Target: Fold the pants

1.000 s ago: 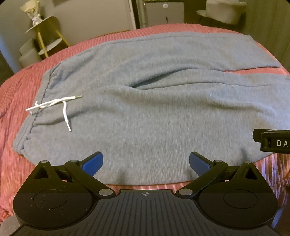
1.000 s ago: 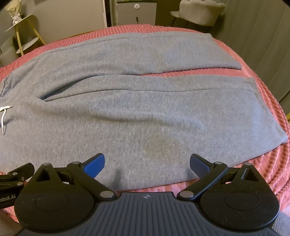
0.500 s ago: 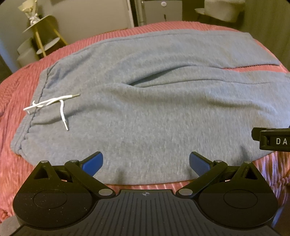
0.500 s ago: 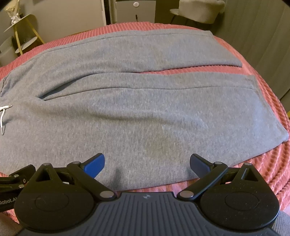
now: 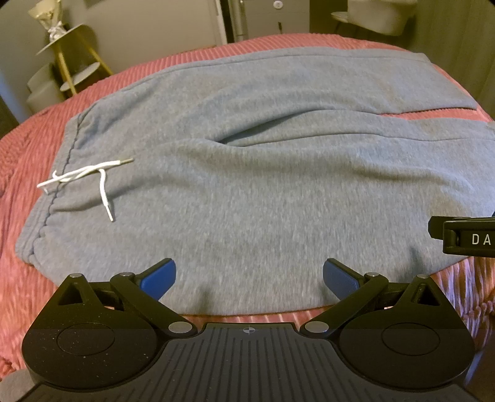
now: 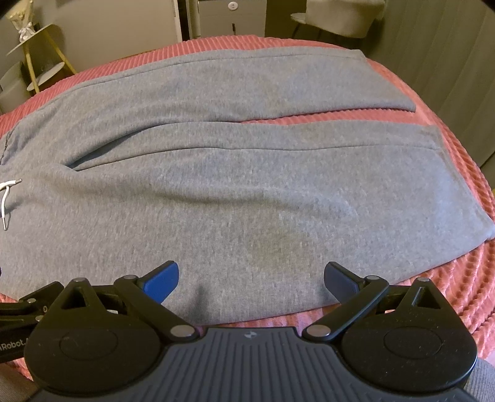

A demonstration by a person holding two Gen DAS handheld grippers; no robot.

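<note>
- The left gripper is spread wide, its blue pads apart and holding nothing; they hover over the near edge of the grey pants.
- The right gripper is likewise spread, with bare cloth showing between its blue fingertips; whether they touch the fabric cannot be told.
- The two tools sit side by side: part of the right one shows at the right edge of the left wrist view, and part of the left one at the lower left of the right wrist view.
- Just ahead of both grippers, the pants lie flat and unfolded on a pink ribbed bedspread, waist off to the left, legs running to the right.
- Ahead and left of the left gripper, a white drawstring lies loose on the waistband.
- Ahead of the right gripper, the near leg carries a faint darker patch; beyond it the far leg lies apart from it at the cuffs, a strip of bedspread between them.
- Farther off to the left stands a gold-legged side table; far ahead to the right is a pale chair.
</note>
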